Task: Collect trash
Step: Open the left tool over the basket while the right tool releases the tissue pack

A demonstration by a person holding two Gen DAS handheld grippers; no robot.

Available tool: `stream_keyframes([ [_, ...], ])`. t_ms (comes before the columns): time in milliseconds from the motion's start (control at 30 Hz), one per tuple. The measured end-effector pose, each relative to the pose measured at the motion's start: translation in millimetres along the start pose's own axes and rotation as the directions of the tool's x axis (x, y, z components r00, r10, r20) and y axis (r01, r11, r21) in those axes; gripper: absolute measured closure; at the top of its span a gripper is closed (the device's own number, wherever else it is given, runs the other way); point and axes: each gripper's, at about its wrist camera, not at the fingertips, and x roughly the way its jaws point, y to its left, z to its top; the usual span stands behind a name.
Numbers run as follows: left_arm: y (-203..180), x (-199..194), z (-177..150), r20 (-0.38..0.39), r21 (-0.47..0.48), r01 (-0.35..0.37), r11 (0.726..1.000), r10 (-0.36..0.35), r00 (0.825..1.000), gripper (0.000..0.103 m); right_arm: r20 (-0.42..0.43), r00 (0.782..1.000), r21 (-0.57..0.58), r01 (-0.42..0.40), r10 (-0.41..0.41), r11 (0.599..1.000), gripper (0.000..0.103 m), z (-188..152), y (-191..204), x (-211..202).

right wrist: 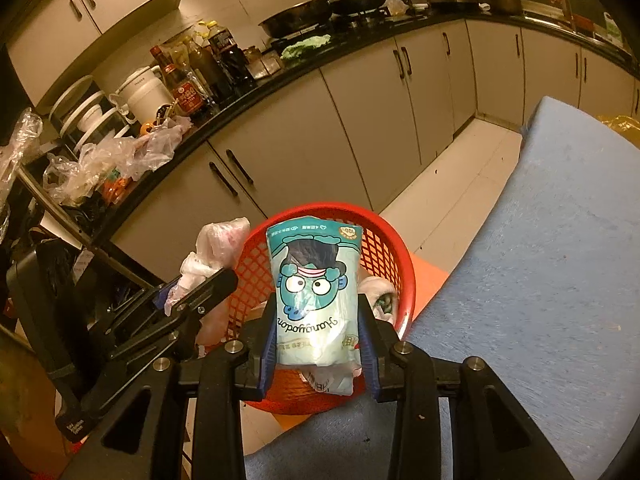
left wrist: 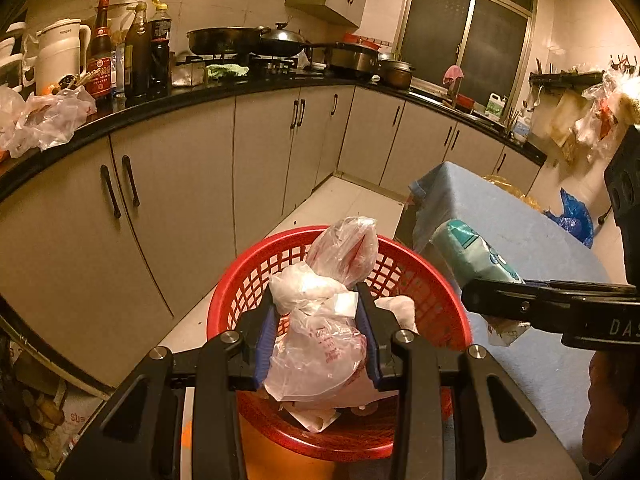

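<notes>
Crinkled clear plastic bag (left wrist: 320, 320) in left jaws, glossy teal packet (right wrist: 314, 292) in right, red mesh basket (left wrist: 244, 292)

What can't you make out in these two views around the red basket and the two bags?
- Red basket floor: left wrist view, clear plastic bag in left hand-held gripper covers it.
- Basket contents: right wrist view, teal packet in right hand-held gripper blocks them.
- Packet's small print: blurred.

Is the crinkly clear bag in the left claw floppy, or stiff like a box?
Probably floppy: the clear plastic bag bulges and sags below the left claw. Likely light, since it looks thin and see-through. It may slip or snag on the red basket.
</notes>
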Motion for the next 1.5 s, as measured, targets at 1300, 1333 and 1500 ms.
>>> stream_keyframes([
  [1300, 9.3, 22.6, -0.7, -0.029, -0.006, -0.007, 1.000, 0.006, 1.000, 0.068, -0.048, 0.999, 0.058, 0.020, -0.017, 0.998, 0.062, 8.5, -10.0, 34.9],
  [1333, 9.5, 23.2, -0.9, -0.031, -0.007, -0.006, 1.000, 0.006, 1.000, 0.068, -0.050, 0.999, 0.062, 0.021, -0.017, 0.998, 0.061, 8.2, -11.0, 36.2],
  [1500, 11.3, 25.6, -1.5, -0.034, -0.013, -0.003, 1.000, 0.003, 0.999, 0.068, -0.055, 0.998, 0.074, 0.017, -0.013, 0.997, 0.060, 8.6, -13.5, 41.5],
])
